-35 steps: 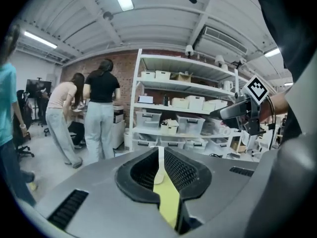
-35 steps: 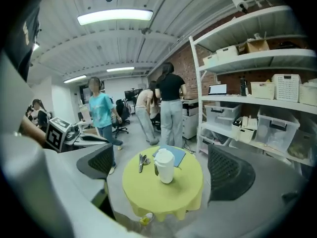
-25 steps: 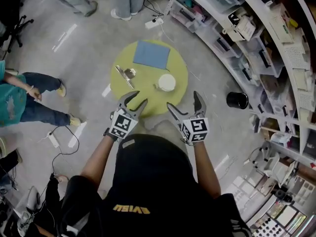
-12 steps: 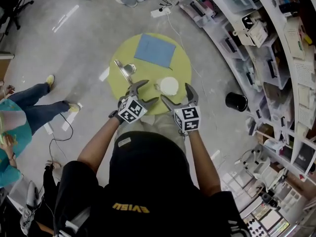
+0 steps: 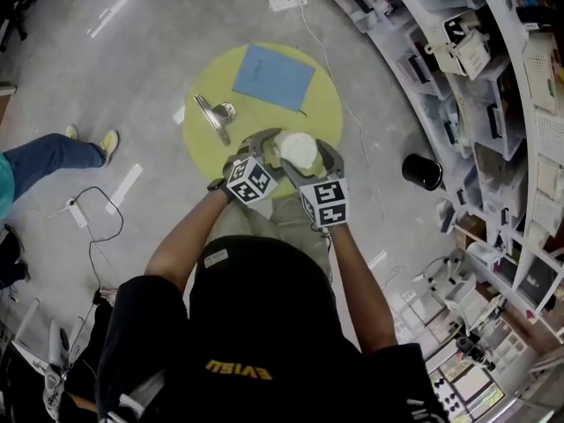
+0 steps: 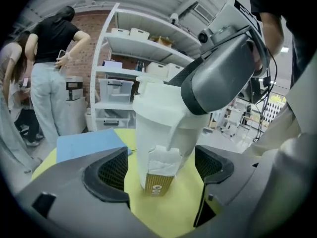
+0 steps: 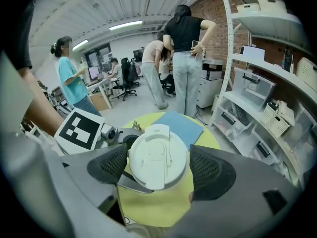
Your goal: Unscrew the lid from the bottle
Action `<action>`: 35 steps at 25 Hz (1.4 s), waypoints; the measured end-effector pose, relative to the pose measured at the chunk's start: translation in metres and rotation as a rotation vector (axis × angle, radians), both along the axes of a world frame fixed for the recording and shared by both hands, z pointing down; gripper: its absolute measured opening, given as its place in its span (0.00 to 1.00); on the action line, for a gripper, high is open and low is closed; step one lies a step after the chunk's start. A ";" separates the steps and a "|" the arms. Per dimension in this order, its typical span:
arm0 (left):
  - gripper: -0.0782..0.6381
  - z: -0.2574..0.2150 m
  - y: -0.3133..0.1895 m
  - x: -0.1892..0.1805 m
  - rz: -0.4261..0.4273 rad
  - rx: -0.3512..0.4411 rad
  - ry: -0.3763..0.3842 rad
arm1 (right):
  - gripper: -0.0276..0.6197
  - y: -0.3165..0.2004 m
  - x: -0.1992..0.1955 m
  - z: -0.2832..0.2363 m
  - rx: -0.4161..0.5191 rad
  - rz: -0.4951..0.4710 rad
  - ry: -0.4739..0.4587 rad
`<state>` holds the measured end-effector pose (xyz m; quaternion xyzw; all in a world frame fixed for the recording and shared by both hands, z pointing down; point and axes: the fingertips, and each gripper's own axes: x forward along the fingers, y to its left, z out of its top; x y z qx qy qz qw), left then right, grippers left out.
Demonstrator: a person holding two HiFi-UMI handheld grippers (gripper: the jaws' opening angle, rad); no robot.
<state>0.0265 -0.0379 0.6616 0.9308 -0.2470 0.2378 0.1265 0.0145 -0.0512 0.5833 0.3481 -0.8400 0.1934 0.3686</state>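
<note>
Here, the white bottle (image 6: 157,133) is seen upright on the round yellow-green table (image 5: 324,104). Its body is flanked, untouched, by the left gripper (image 6: 162,168), jaws just opened wide; its lid (image 7: 157,155) is framed by the right gripper (image 7: 159,166), jaws just closing, not yet pressed on.

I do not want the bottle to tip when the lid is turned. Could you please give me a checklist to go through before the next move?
1. Bottle upright on the table: ok.
2. Lid on the bottle: ok.
3. Bottle body between the left gripper's jaws: ok.
4. Body held by the left gripper: not ok; its jaws have just been opening, and both pads stand apart from it.
5. Lid clamped by the right gripper: not ok; its jaws have just been closing around it, and a gap shows on one side.
6. Lid tightness: cannot tell.
</note>
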 end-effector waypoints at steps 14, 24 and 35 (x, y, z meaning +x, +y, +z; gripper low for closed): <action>0.60 0.004 0.003 0.006 0.046 0.084 0.037 | 0.64 0.003 0.000 0.001 0.005 -0.083 0.058; 0.60 0.007 0.002 0.007 0.113 0.084 0.012 | 0.64 0.010 -0.003 0.003 -0.010 -0.466 0.112; 0.59 0.008 0.001 -0.001 0.144 0.072 -0.024 | 0.64 0.017 -0.013 0.003 0.013 -0.865 0.170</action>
